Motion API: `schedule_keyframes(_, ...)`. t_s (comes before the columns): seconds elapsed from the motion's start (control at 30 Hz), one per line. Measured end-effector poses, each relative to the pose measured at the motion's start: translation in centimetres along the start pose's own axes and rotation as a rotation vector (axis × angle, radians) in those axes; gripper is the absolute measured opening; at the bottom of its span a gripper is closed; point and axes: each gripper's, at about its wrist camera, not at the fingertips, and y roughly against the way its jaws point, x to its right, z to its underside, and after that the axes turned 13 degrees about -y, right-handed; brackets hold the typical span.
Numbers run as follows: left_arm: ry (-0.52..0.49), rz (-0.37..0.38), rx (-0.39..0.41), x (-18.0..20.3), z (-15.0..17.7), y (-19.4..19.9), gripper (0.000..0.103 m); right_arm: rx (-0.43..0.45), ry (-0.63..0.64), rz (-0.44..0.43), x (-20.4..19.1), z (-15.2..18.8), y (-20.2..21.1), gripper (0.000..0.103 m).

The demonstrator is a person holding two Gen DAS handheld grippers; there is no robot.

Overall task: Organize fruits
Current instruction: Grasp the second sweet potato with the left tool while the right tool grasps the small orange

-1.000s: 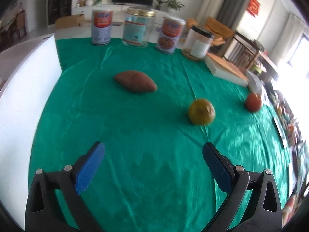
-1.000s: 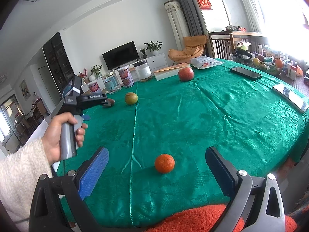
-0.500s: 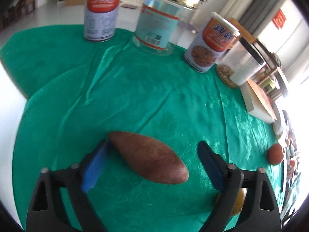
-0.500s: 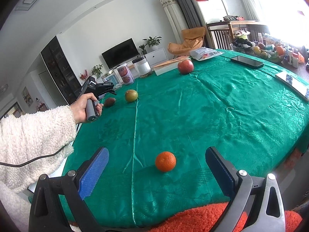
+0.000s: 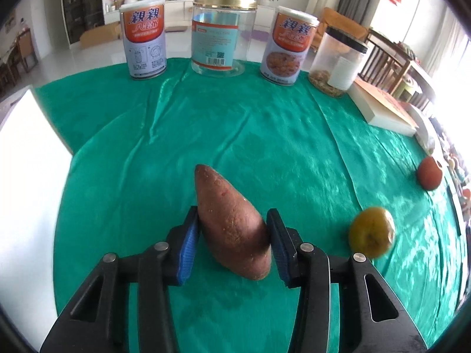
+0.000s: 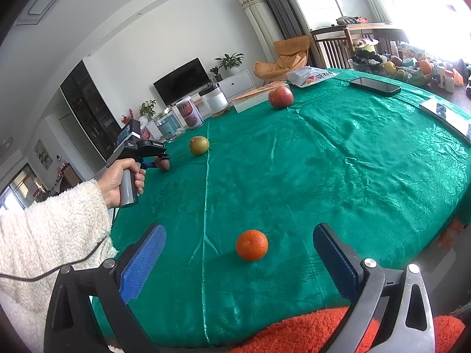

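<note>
The left gripper (image 5: pixel 232 235) is squeezed tight on a brown sweet potato (image 5: pixel 231 223). Its two blue pads (image 5: pixel 188 244) press on both sides of the fat end, and the pointy end sticks out toward the cans. The sweet potato is over the green tablecloth (image 5: pixel 235 135), but it is hard to tell if it still touches the cloth.

To the right of the sweet potato sits a yellow-green fruit (image 5: pixel 371 235). Farther to the right of the sweet potato is a red apple (image 5: pixel 429 173), near the edge of the cloth. Far behind the sweet potato stand a can (image 5: pixel 144 38), a clear jar with a gold lid (image 5: pixel 222 33), another can (image 5: pixel 290 45) and a clear jar with a black lid (image 5: pixel 338 61) in a row. A flat white box (image 5: pixel 382 108) lies to the right of them.

The right gripper (image 6: pixel 238 253) is wide open, with nothing between its blue pads (image 6: pixel 142 261). An orange (image 6: pixel 252 245) sits on the cloth in the gap between them, not touched. Far behind the orange, a hand (image 6: pixel 120 182) holds the left gripper's handle. A black phone (image 6: pixel 375 86) lies far off to the right of the orange.
</note>
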Motion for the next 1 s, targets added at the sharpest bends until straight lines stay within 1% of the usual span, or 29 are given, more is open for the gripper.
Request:
schedule_keyframes(0.07,-0.01,0.02,0.002,1.0,2.0,1.6,0.046,-0.009,-0.028,-0.011,0.5,-0.1,0.0,0.1)
schedule_keyframes(0.13,-0.003,0.054,-0.013,1.9,4.4,2.9,0.046,-0.013,-0.076,-0.027,1.5,-0.3,0.0,0.1)
schedule_keyframes(0.2,0.005,0.089,-0.027,2.8,6.8,4.1,0.046,-0.013,-0.148,-0.063,2.8,-0.4,0.2,0.1)
schedule_keyframes(0.23,-0.007,0.108,-0.032,3.5,7.9,4.8,0.046,-0.004,-0.193,-0.082,3.7,-0.4,0.5,0.1)
schedule_keyframes(0.3,-0.07,0.137,-0.046,5.1,9.9,6.3,0.046,0.024,-0.302,-0.115,5.6,-0.5,1.3,0.1)
schedule_keyframes(0.33,-0.111,0.15,-0.052,5.8,10.9,7.0,0.046,0.039,-0.354,-0.117,6.6,-0.6,1.6,0.1)
schedule_keyframes(0.4,-0.196,0.175,-0.064,7.2,13.1,8.5,0.046,0.04,-0.418,-0.098,7.9,-1.1,1.9,0.1)
schedule_keyframes(0.43,-0.23,0.181,-0.068,7.7,14.1,9.2,0.046,0.033,-0.42,-0.075,8.2,-1.4,2.0,0.1)
schedule_keyframes(0.47,-0.26,0.182,-0.068,8.0,15.1,9.9,0.046,0.014,-0.391,-0.057,7.9,-1.8,1.8,0.1)
schedule_keyframes(0.5,-0.293,0.181,-0.064,8.2,15.9,10.5,0.046,-0.031,-0.334,-0.04,7.2,-2.1,1.2,0.1)
schedule_keyframes(0.57,-0.35,0.166,-0.057,8.7,17.1,11.3,0.047,-0.183,-0.158,0.007,4.3,-2.2,-1.0,0.1)
schedule_keyframes(0.6,-0.373,0.158,-0.058,8.8,17.4,11.6,0.048,-0.268,-0.066,0.045,2.8,-1.9,-2.3,0.1)
schedule_keyframes(0.63,-0.392,0.149,-0.056,8.9,17.6,11.8,0.05,-0.33,0.014,0.087,1.5,-1.3,-3.4,0.1)
schedule_keyframes(0.67,-0.404,0.144,-0.045,9.0,18.1,12.3,0.058,-0.361,0.072,0.116,0.4,-1.0,-4.3,0.099)
schedule_keyframes(0.7,-0.409,0.139,-0.03,8.9,18.2,12.6,0.065,-0.377,0.111,0.123,-0.5,-0.8,-5.1,0.099)
schedule_keyframes(0.73,-0.403,0.136,-0.016,8.7,18.6,13.1,0.075,-0.395,0.131,0.114,-1.0,-0.8,-5.9,0.098)
schedule_keyframes(0.77,-0.391,0.135,-0.004,8.5,18.9,13.4,0.081,-0.413,0.14,0.116,-1.4,-0.8,-6.7,0.096)
schedule_keyframes(0.83,-0.37,0.149,0.0,8.1,19.0,13.5,0.082,-0.441,0.155,0.146,-1.7,-1.0,-8.5,0.091)
schedule_keyframes(0.93,-0.355,0.149,-0.01,8.0,18.5,12.7,0.082,-0.498,0.173,0.167,-2.2,-1.1,-10.7,0.077)
schedule_keyframes(1.0,-0.334,0.145,-0.014,8.0,18.1,12.1,0.082,-0.523,0.197,0.201,-2.7,-1.0,-11.5,0.069)
